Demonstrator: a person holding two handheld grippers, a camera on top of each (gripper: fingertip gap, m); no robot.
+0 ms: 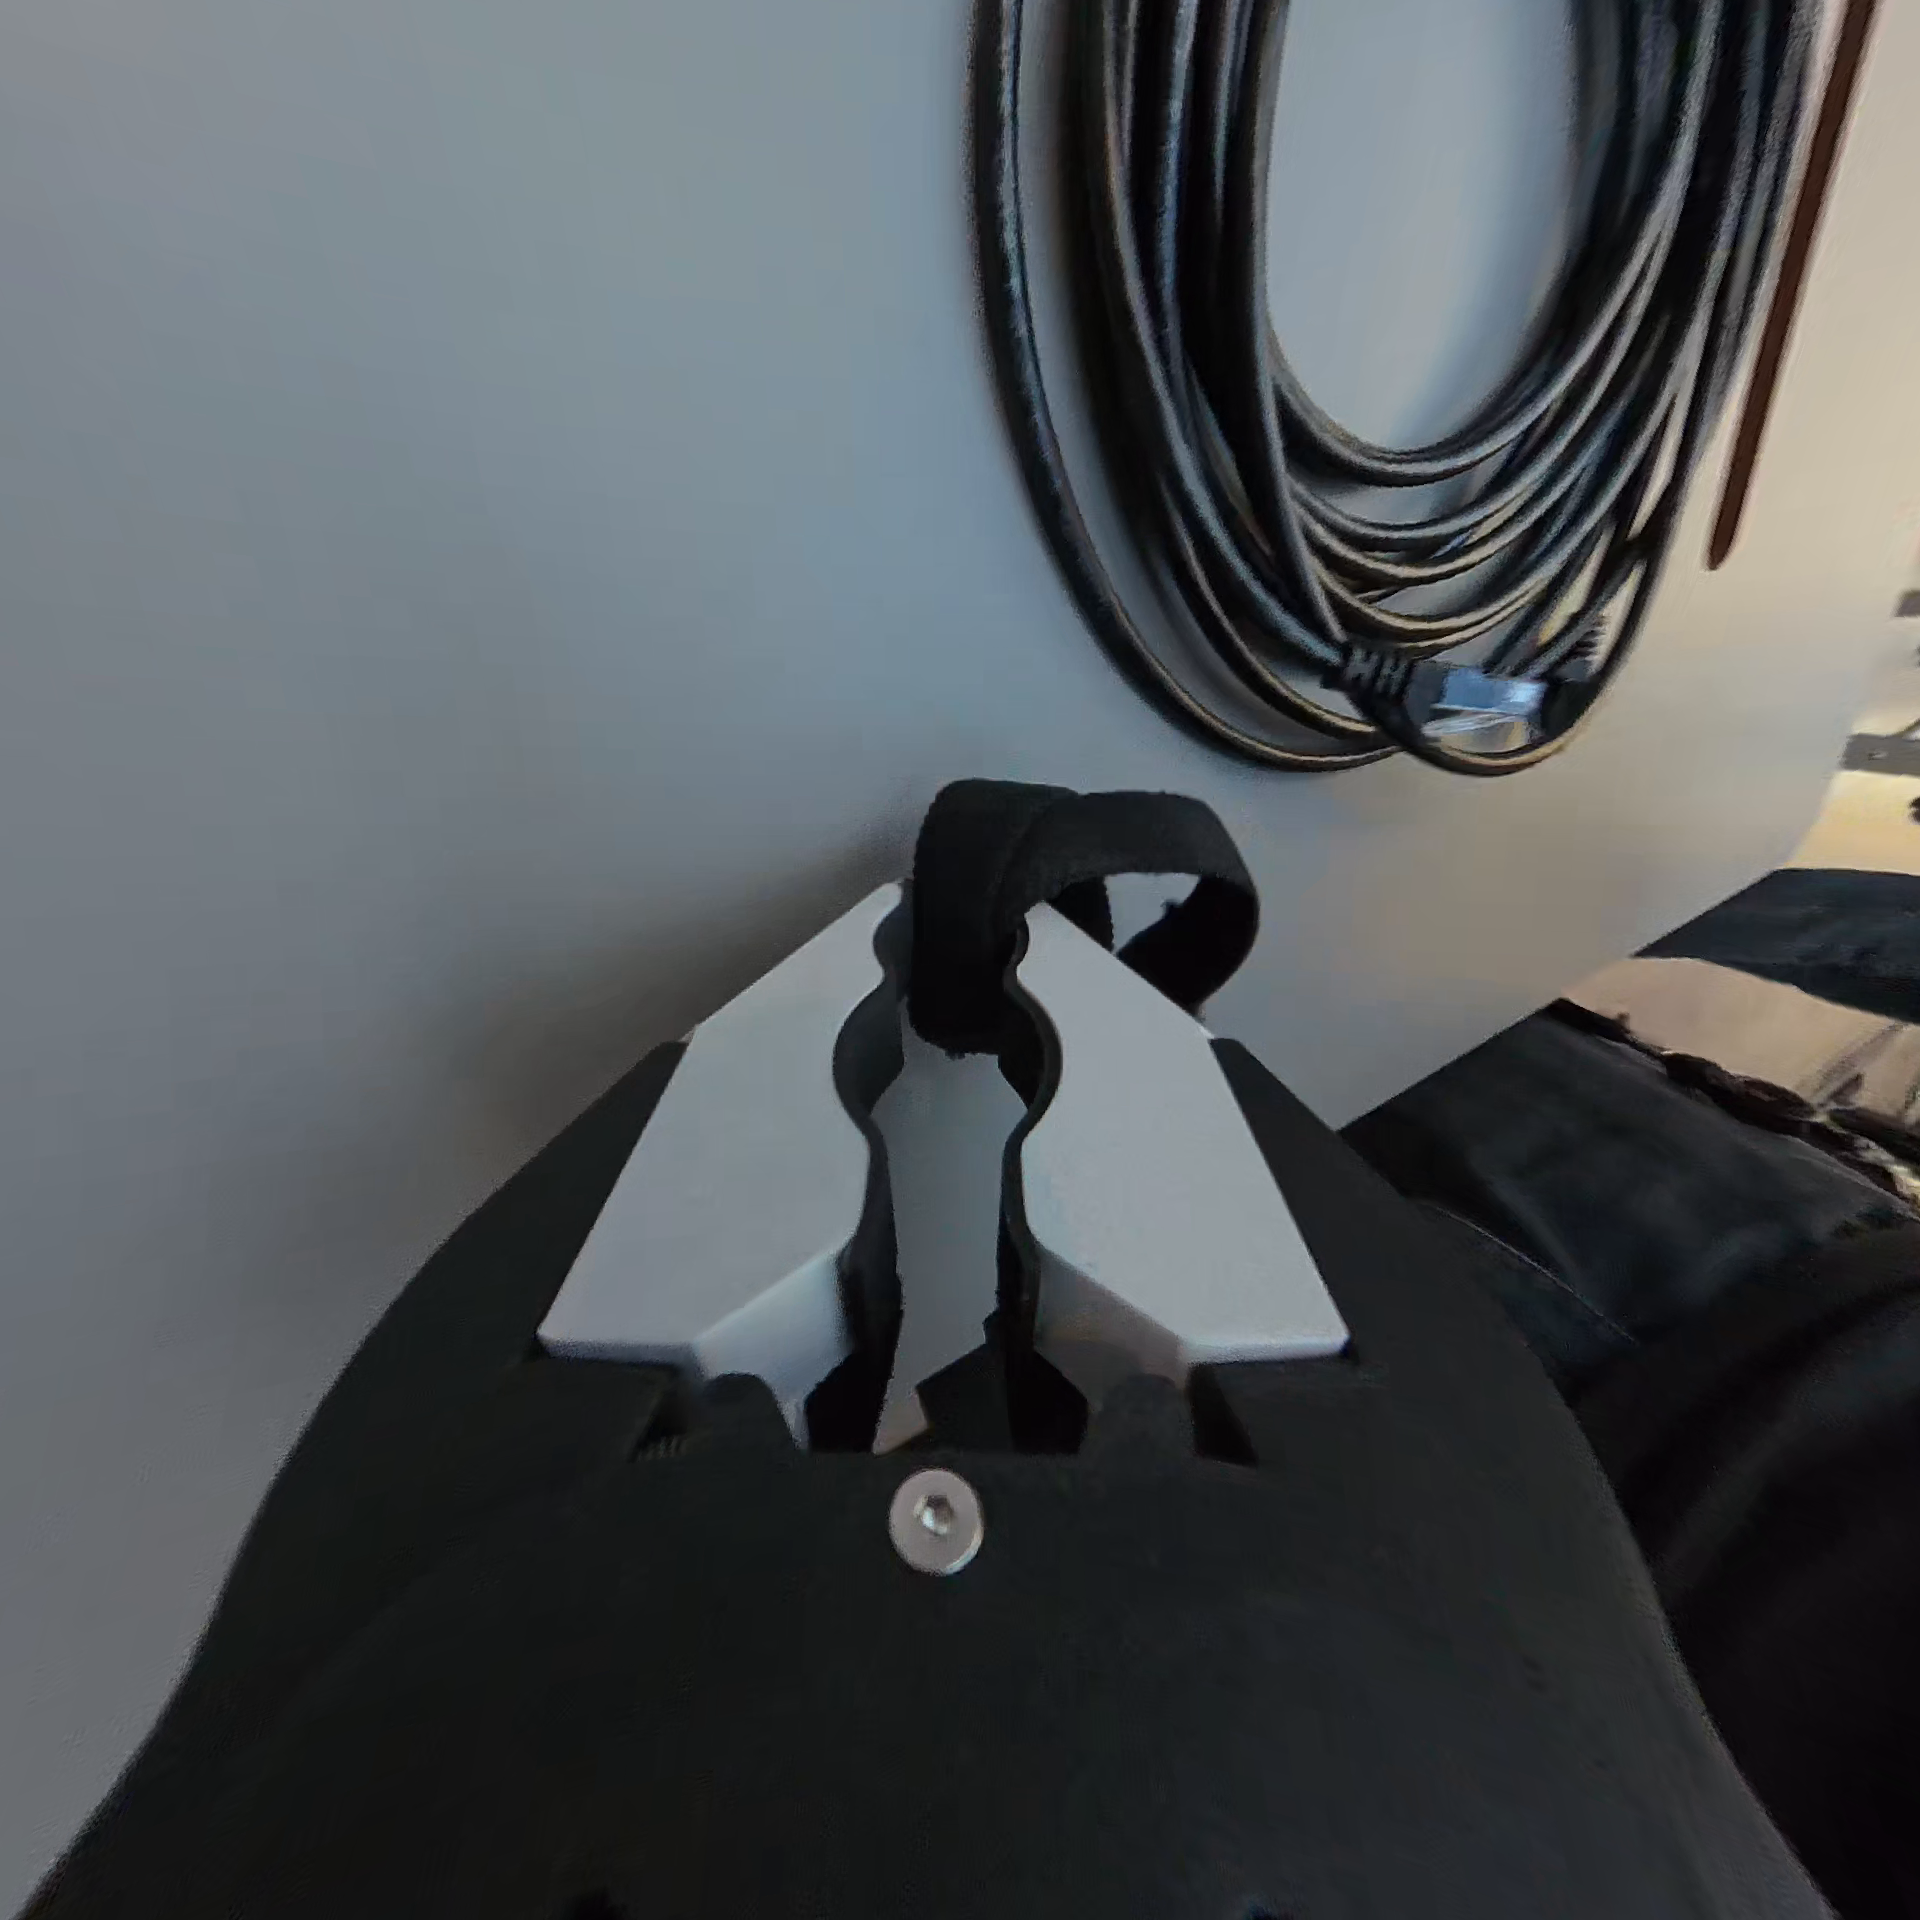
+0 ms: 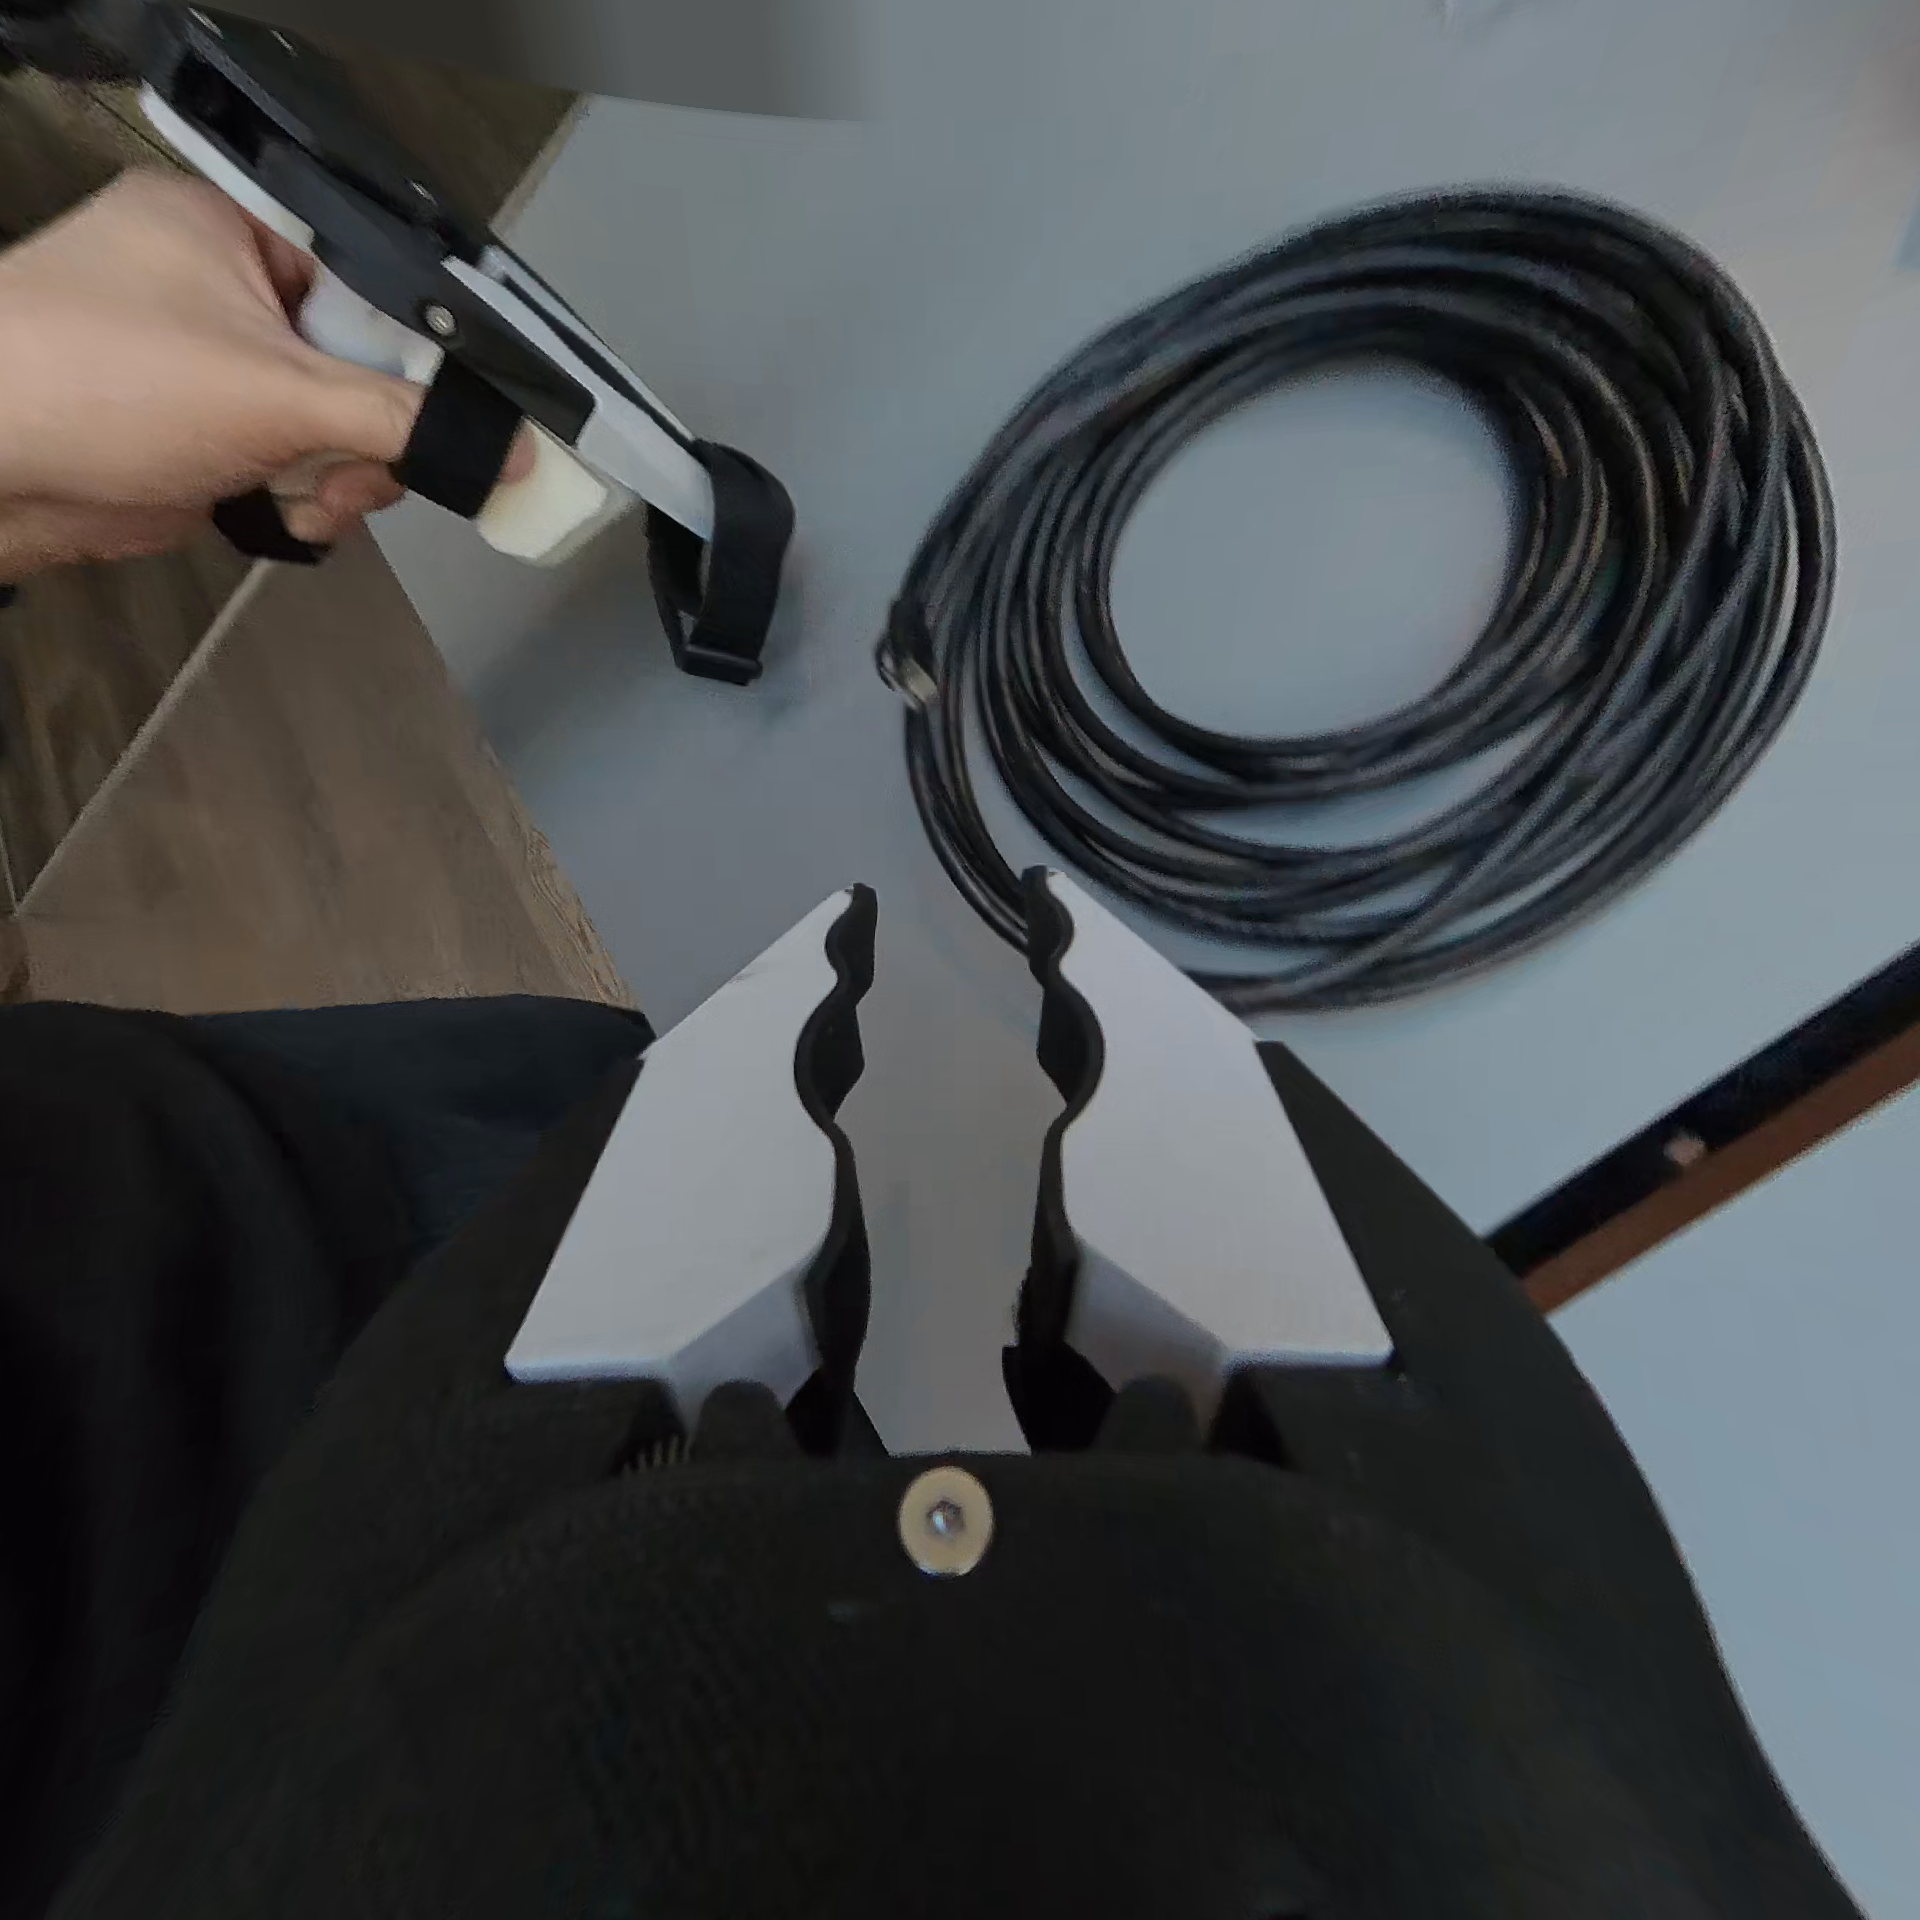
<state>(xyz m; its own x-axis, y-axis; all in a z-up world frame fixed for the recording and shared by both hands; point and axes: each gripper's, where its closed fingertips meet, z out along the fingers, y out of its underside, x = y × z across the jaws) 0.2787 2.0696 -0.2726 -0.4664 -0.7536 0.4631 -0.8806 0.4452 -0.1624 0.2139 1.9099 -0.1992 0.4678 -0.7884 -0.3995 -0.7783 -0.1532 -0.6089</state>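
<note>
A coil of black cable lies flat on a pale grey table; it also shows in the left wrist view, with a plug end at its near side. My left gripper is shut on a black fabric strap, which loops out past the fingertips, left of the coil. In the right wrist view the left gripper holds the strap with its end touching the table. My right gripper is open and empty, its tips just at the coil's near edge.
A person's hand holds the left gripper. The table's left edge drops to a wood floor. A dark strip crosses the table at the right. Dark clothing lies below left. Tip to tip, the grippers are about 20 cm apart.
</note>
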